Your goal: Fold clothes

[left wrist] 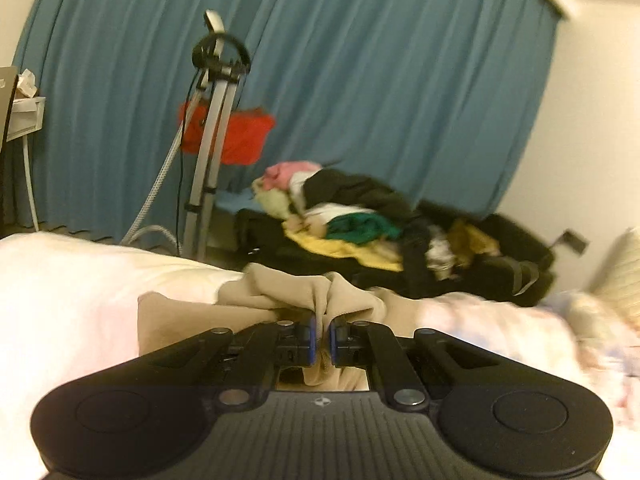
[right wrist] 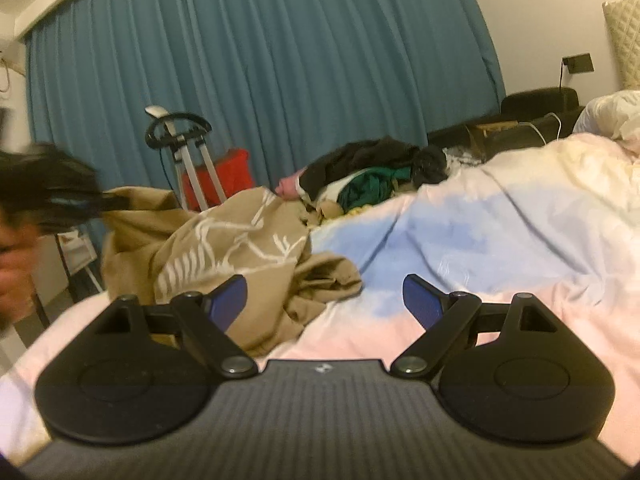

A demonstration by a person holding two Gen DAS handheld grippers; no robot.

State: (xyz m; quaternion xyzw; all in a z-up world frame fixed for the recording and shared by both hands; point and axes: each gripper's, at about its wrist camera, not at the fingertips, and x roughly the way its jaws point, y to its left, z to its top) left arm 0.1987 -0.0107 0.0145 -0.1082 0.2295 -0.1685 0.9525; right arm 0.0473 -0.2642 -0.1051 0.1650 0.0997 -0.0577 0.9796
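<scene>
Warm, dim indoor light is seen in both views, with a yellowish cast on the walls. The white bedding at the left of the left wrist view is blown out. Straight lines are bent at the edges and the corners are darkened. Motion blur smears the clothes pile and the left gripper.

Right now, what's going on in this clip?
A person is starting to fold laundry on a bed. The left gripper is shut on a bunch of a tan garment and holds one edge of it off the bed. The right gripper is open over the bedcover beside the garment, holding nothing. No fold is made yet. A pile of mixed clothes sits beyond, in front of a blue curtain.
</scene>
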